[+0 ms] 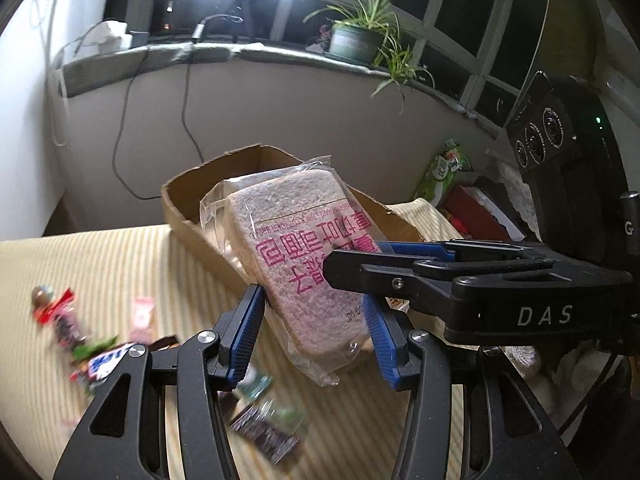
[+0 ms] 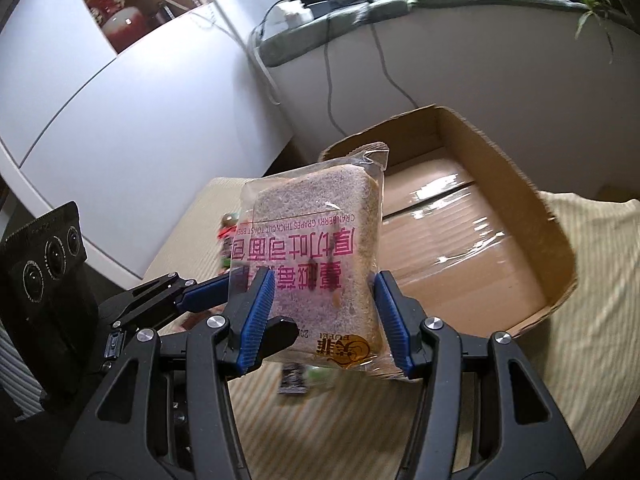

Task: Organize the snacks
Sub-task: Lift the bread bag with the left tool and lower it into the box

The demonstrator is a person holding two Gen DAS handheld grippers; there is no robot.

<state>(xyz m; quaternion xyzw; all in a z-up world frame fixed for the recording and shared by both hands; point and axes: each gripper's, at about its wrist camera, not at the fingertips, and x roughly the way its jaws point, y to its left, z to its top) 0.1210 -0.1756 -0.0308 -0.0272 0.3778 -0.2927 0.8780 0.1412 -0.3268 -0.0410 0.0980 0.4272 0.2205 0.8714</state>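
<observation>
A clear-wrapped slice of toast bread [image 1: 298, 248] with pink lettering is held in the air in front of an open cardboard box [image 1: 188, 204]. My left gripper [image 1: 314, 336] is shut on its lower part. My right gripper [image 2: 324, 316] is also shut on the same bread pack [image 2: 320, 248], and its fingers [image 1: 416, 250] reach in from the right in the left wrist view. The box [image 2: 472, 216] lies to the right in the right wrist view, with only its taped bottom showing inside.
Several small wrapped snacks [image 1: 96, 352] lie scattered on the striped yellow cloth [image 1: 100, 256] below and to the left. A green bag [image 1: 444, 172] and a red box [image 1: 476, 212] stand at the right. A windowsill with a potted plant [image 1: 356, 40] is behind.
</observation>
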